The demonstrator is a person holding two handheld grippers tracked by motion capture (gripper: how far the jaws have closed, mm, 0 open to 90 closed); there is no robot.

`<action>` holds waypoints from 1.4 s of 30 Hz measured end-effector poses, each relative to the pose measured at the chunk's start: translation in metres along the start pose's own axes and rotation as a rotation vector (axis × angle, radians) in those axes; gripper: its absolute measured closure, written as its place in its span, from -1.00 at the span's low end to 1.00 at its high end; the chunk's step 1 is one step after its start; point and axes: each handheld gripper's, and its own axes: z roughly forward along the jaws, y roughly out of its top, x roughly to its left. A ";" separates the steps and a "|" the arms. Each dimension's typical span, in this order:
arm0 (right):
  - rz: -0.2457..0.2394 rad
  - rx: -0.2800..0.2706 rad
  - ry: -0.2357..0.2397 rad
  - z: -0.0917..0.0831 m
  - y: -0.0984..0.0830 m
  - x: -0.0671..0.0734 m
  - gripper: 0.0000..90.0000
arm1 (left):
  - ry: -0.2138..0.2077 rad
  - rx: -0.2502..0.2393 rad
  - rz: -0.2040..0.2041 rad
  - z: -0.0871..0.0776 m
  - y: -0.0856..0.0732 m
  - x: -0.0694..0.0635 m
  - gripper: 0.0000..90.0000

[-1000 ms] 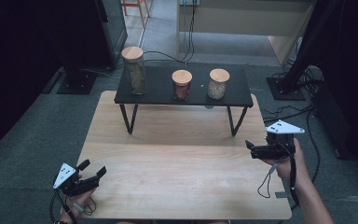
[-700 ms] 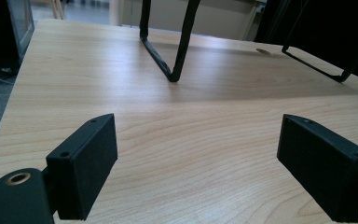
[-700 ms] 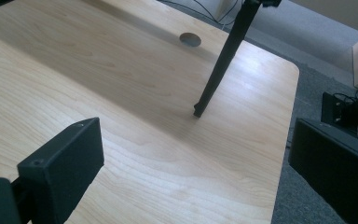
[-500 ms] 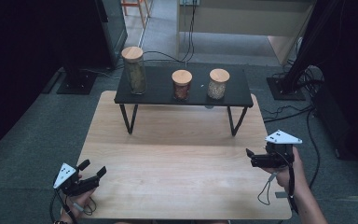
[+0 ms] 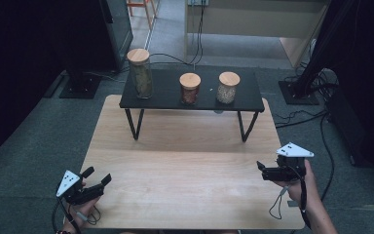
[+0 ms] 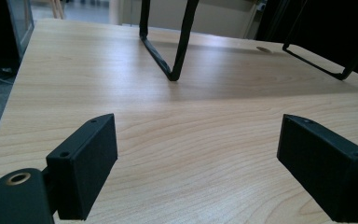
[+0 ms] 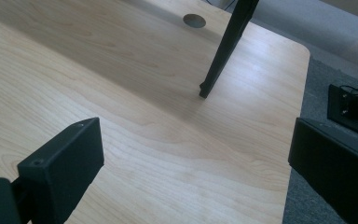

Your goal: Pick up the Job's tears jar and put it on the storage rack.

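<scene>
We cannot tell what the three jars on the black shelf [image 5: 243,100] hold: the tall jar [image 5: 140,74], the middle jar [image 5: 190,88] and the right jar [image 5: 228,87] are too small and dim for their contents to be read. Behind the shelf, the room falls into darkness on both sides, and we make out only cables and stand bases there. In the left gripper view the shelf's legs [image 6: 179,42] are cut off by the top edge. In the right gripper view one leg [image 7: 227,44] is cut likewise. We see the person's forearms cut off by the bottom edge of the high view, in front of the shelf.
</scene>
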 end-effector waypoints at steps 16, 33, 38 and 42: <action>0.005 0.001 0.004 0.011 -0.019 0.004 -0.93 | 0.001 0.003 0.004 0.000 0.000 -0.001 -0.73; 0.016 0.005 0.000 0.031 -0.037 0.010 -0.93 | 0.005 0.010 0.011 0.000 0.001 -0.002 -0.73; 0.018 0.002 -0.002 0.035 -0.043 0.011 -0.93 | 0.004 0.011 0.011 0.000 0.001 -0.001 -0.73; 0.018 0.002 -0.007 0.038 -0.046 0.012 -0.93 | 0.004 0.009 0.011 0.000 0.001 -0.001 -0.73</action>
